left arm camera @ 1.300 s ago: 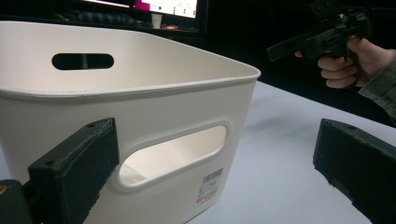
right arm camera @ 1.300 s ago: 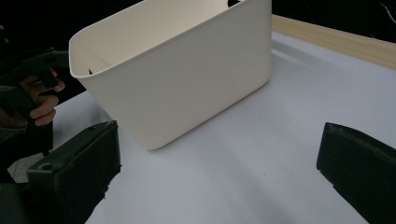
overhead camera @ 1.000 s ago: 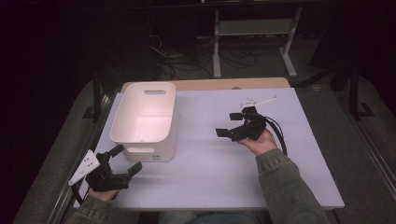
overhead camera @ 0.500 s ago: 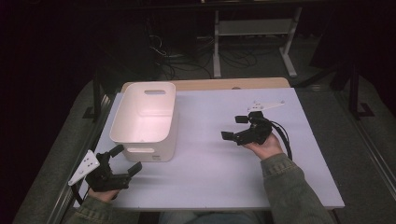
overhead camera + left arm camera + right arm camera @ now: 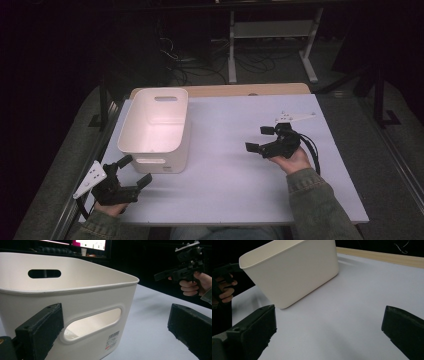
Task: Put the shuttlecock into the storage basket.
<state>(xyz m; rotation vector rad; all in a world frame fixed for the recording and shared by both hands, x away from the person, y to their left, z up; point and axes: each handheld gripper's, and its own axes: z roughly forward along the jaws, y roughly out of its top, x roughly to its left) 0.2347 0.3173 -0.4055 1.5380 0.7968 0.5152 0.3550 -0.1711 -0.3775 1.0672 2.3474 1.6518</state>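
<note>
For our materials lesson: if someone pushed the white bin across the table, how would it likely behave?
The white bin looks like thin moulded plastic and appears empty, so it is probably light and stiff. Its broad flat base suggests sliding on the smooth table rather than tipping. Its handle slot should offer a secure hold.

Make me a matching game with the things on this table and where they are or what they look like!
Things:
1. white bin
2. left gripper
3. right gripper
4. table

Descriptions:
A. open, held above the table's right half
B. empty, with a handle slot in its end wall
C. open, by the bin's near end
D. pale top with a wooden strip along the far edge

Pairs: 1-B, 2-C, 3-A, 4-D
</note>
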